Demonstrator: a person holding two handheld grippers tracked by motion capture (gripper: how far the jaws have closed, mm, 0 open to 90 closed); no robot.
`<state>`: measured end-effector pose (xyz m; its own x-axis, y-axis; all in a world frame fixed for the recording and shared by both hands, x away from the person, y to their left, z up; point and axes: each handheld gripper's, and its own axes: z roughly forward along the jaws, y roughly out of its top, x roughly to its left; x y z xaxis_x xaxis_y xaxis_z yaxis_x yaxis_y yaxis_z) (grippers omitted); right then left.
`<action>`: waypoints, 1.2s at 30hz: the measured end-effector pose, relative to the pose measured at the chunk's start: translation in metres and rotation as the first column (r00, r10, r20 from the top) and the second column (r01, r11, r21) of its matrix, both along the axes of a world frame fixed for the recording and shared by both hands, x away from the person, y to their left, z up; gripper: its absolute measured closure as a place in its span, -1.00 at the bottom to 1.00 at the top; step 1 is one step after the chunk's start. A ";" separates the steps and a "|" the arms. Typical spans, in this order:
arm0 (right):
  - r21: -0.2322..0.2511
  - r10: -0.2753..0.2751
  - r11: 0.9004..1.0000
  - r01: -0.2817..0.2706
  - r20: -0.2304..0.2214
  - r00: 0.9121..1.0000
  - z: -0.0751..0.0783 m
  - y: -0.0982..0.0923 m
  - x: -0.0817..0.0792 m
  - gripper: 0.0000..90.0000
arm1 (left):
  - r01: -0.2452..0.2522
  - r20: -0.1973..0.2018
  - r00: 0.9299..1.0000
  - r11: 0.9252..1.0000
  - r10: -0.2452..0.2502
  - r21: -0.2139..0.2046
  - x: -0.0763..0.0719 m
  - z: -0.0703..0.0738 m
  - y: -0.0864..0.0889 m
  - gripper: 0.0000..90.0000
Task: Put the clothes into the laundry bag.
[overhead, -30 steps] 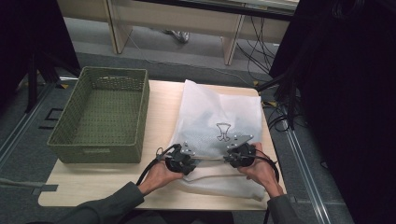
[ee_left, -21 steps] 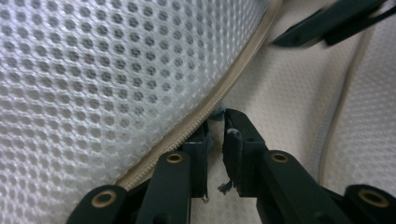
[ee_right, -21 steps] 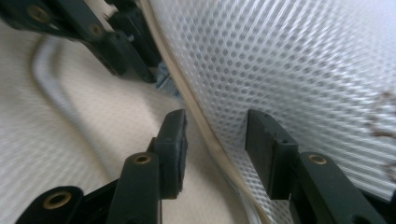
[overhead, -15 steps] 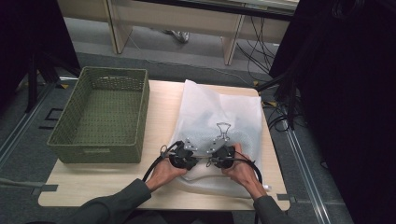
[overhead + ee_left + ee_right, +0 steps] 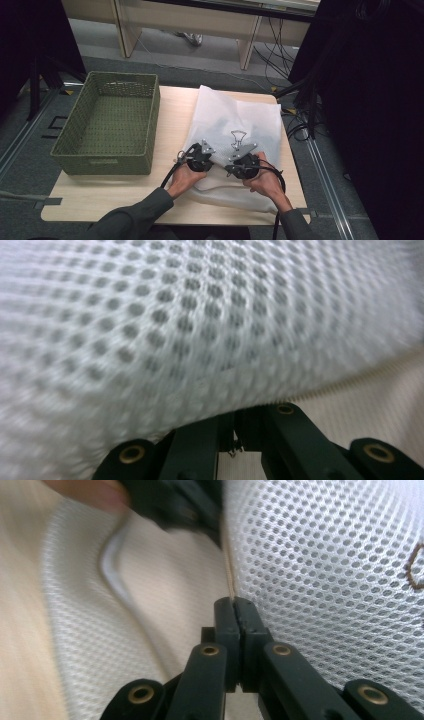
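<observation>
White mesh bag point(image 5: 235, 135) lies flat on the table point(image 5: 100, 200), right of the basket point(image 5: 107, 125). Long axis runs from the person's edge toward the far edge, tilted a bit left at the far end; near end by the hands, small dark logo w/ its wide end toward the far edge.

L gripper point(image 5: 202, 156) sits on the bag's near-left part, R gripper point(image 5: 242, 162) just right of it, both well nearer the person than the basket's far wall. Jaws on both have just been closing and are now pinched tight on the bag's mesh: in the left gripper view fabric drapes over the tips point(image 5: 232, 425), in the right gripper view the tips point(image 5: 234, 605) nip a seam edge.

Table is pale wood, basket green wicker. Beyond the basket: grey floor, desk legs point(image 5: 247, 47), cables.
</observation>
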<state>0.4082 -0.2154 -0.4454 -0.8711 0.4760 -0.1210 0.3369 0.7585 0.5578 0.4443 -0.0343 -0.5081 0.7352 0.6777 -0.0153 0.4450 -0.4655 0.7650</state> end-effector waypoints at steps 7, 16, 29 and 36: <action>-0.059 0.008 0.998 -0.013 -0.079 0.997 -0.025 0.010 0.007 1.00 | 0.057 -0.088 0.995 0.998 -0.056 0.009 -0.012 -0.002 0.003 0.71; -0.100 0.001 0.995 -0.012 -0.109 0.994 -0.038 0.011 0.009 1.00 | 0.166 -0.107 0.982 0.984 -0.159 0.062 -0.051 0.018 0.044 0.49; -0.112 -0.047 0.993 0.031 -0.140 0.989 -0.035 -0.002 0.003 1.00 | 0.141 -0.066 0.988 0.990 -0.141 0.006 -0.068 0.040 0.081 0.43; -0.123 -0.037 0.992 0.024 -0.104 0.994 -0.028 -0.016 -0.006 1.00 | 0.167 -0.065 0.984 0.986 -0.165 0.023 -0.081 0.042 0.090 0.25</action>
<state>0.4019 -0.2311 -0.4738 -0.8676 0.4896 -0.0872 0.4131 0.8071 0.4219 0.3634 0.0556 -0.4661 0.8355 0.5474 -0.0471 0.4063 -0.5579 0.7237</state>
